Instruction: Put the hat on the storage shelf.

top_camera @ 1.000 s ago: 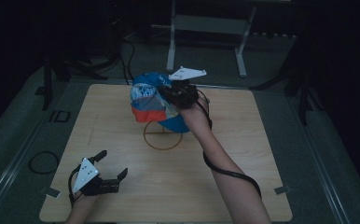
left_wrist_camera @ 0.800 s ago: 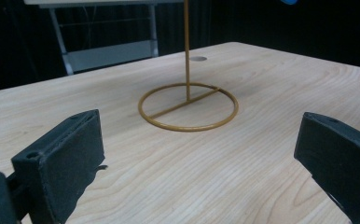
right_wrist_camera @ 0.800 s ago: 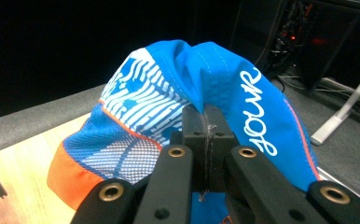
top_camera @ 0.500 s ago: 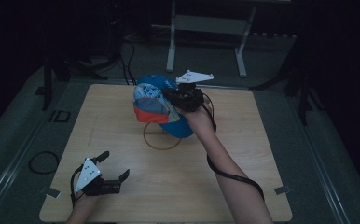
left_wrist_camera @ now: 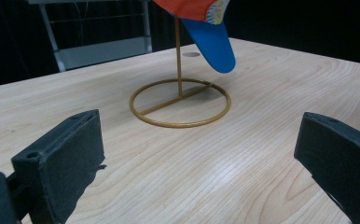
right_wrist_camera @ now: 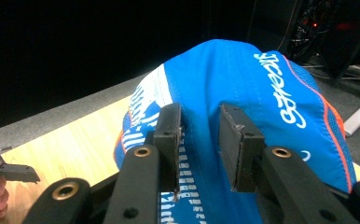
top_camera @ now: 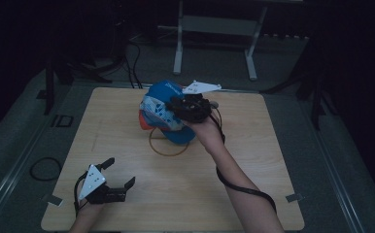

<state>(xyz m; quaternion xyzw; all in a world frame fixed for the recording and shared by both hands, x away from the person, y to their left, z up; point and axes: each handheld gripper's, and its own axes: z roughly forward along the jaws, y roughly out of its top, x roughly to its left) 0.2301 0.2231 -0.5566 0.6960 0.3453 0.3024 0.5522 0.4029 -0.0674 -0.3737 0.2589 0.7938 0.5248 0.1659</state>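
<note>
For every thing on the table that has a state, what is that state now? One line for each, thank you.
Cap: hanging on the stand, brim down, clear of the table.
Stand: upright, ring base flat on the table.
Right tongs: jaws just opening, a fold of cap cloth between them, pads no longer pressing.
Left tongs: open, empty, low over the table's near left corner.

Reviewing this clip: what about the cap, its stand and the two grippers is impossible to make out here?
- Top of the stand: cap covers it, all views.
- Cap's crown: cut off by the top edge, left gripper view.
- Whether the right gripper pads touch fabric: a fold lies between the just-opening jaws, contact unclear.
- Cap lettering: too small, high view.
</note>
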